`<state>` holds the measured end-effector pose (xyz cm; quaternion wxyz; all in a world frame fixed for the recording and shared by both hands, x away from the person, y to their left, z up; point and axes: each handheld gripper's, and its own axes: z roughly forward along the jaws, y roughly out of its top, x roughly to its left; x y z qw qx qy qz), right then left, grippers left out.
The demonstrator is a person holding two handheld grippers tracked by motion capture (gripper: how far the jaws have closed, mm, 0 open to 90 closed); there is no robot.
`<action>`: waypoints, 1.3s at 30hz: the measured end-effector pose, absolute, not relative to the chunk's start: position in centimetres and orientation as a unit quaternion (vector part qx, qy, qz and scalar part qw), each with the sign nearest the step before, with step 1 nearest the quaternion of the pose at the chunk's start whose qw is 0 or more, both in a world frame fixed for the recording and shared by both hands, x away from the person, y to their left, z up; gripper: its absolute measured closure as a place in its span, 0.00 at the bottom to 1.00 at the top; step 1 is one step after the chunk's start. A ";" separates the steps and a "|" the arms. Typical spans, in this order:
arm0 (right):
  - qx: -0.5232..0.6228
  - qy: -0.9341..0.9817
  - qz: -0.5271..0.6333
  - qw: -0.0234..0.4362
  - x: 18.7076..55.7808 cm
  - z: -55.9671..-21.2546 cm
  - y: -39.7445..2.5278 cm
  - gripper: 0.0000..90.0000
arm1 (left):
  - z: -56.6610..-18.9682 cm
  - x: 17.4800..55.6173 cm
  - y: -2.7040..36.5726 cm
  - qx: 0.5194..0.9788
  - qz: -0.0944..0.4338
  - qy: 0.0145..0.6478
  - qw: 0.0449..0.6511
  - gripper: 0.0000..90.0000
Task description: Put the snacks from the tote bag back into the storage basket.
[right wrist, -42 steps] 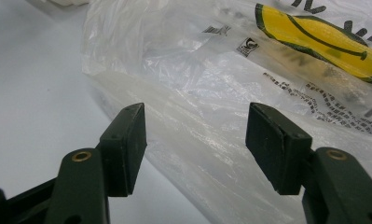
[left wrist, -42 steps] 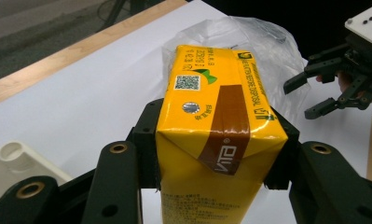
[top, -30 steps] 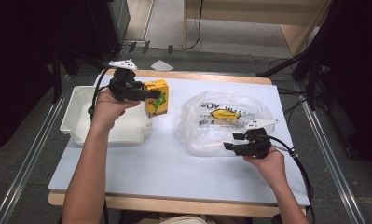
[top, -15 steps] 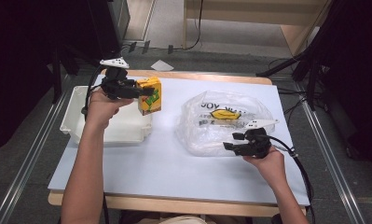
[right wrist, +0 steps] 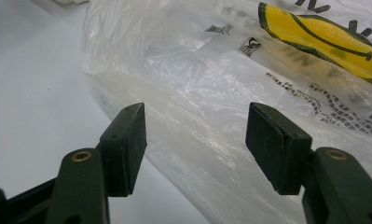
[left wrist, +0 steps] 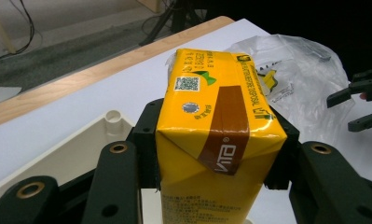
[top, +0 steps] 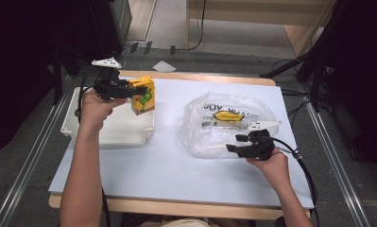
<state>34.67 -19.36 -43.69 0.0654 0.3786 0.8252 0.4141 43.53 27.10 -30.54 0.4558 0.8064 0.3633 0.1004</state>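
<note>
Carton gripped over tray edge.

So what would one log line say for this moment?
left gripper: shut on juice carton, above tray | right gripper: open at plastic bag

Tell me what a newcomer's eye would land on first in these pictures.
First, the bright yellow drink carton, clamped in the left hand-held gripper and held above the white tray at the table's left. Next, the crinkled clear plastic bag with its yellow print at the right, where the right hand-held gripper hovers open at its near edge.
</note>
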 end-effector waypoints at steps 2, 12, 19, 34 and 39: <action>0.379 0.825 0.414 0.066 34.7 -43.7 -19.4 0.43 | -30.6 43.5 27.3 0.806 0.102 0.364 0.454 0.58; 0.378 0.826 0.413 0.064 34.7 -43.7 -19.3 0.43 | -30.8 43.6 28.4 0.799 0.108 0.377 0.456 0.58; 0.378 0.826 0.413 0.065 34.7 -43.7 -19.3 0.43 | -31.2 43.8 29.3 0.795 0.115 0.391 0.450 0.58; 0.375 0.828 0.411 0.064 34.7 -43.8 -19.2 0.43 | -32.6 44.6 30.5 0.782 0.131 0.421 0.440 0.58; 0.376 0.828 0.411 0.064 34.7 -43.7 -19.2 0.43 | -33.5 45.1 30.7 0.780 0.133 0.431 0.434 0.58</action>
